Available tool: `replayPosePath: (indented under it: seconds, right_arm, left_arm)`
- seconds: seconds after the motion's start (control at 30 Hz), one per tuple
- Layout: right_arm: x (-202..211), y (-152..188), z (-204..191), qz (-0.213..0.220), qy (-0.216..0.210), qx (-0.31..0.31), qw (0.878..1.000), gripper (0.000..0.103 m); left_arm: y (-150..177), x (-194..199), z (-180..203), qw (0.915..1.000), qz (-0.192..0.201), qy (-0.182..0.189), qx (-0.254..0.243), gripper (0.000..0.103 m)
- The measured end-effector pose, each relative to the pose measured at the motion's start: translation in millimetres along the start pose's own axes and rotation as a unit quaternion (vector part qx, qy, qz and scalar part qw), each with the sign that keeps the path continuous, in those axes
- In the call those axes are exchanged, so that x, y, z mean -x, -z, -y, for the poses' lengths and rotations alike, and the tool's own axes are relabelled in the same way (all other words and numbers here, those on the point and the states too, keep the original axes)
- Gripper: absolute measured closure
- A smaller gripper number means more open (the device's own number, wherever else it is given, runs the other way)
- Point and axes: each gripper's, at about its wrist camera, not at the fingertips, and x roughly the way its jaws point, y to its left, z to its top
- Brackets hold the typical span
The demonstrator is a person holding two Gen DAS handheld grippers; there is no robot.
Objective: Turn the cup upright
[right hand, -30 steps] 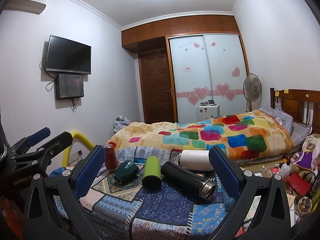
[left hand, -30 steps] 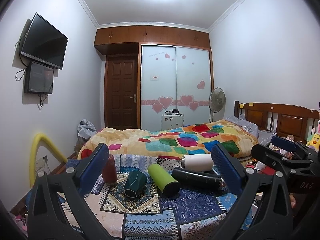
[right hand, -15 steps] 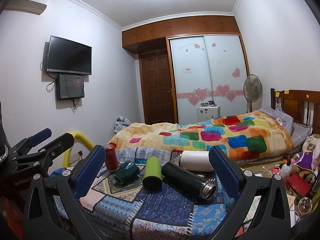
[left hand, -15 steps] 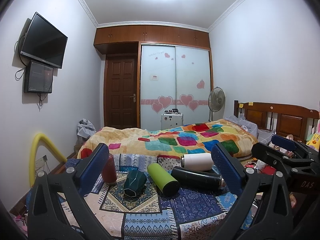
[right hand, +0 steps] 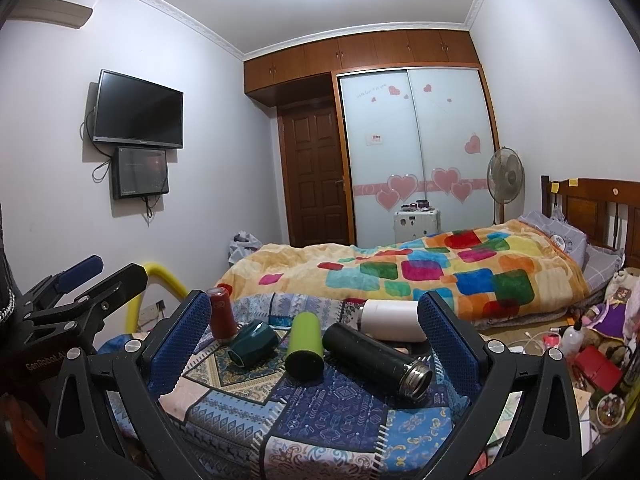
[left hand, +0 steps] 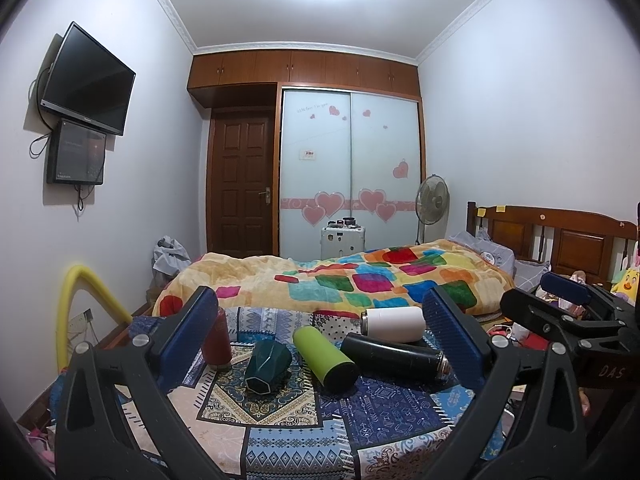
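Several cups lie on a patterned cloth (left hand: 360, 412) (right hand: 320, 412). A dark green faceted cup (left hand: 267, 365) (right hand: 253, 342), a lime green tumbler (left hand: 325, 354) (right hand: 305, 345), a black flask (left hand: 394, 356) (right hand: 376, 354) and a white tumbler (left hand: 394, 321) (right hand: 394, 320) lie on their sides. A red cup (left hand: 218, 340) (right hand: 221, 318) stands on end at the left. My left gripper (left hand: 320, 344) is open and empty, held back from the cups. My right gripper (right hand: 314, 344) is open and empty too; it also shows in the left wrist view (left hand: 560, 312).
A bed with a colourful blanket (left hand: 360, 280) lies just behind the cloth. A yellow foam tube (left hand: 76, 304) arches at the left. Clutter (right hand: 592, 356) covers the floor at the right. A wooden headboard (left hand: 560, 236) stands at the far right.
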Motion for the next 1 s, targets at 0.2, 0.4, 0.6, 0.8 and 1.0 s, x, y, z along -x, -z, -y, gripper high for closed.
replayPosePath:
  seconds: [0.2,0.4,0.6,0.8,1.0]
  right_arm:
    - [-2,2,1,-0.002,0.000,0.000,1.000,0.000]
    - [-10,6,3,-0.008,0.000,0.000,1.000,0.000]
    - [-21,14,6,-0.021,0.004,0.000,1.000,0.000]
    - [-50,29,16,-0.056,0.015,0.000,0.998,0.000]
    - [-87,46,26,-0.097,0.026,0.004,0.995,0.000]
  left_arm:
    - [2,-4,-2,1.0000,-0.004,0.001,0.001,0.000]
    - [6,-10,-8,0.9999,-0.010,0.002,0.005,0.000]
    - [17,-31,-16,0.9995,-0.032,0.006,0.005,0.000]
    - [41,-78,-37,0.9963,-0.086,-0.003,0.006,0.000]
    - [72,-138,-65,0.9870,-0.161,-0.009,0.006,0.007]
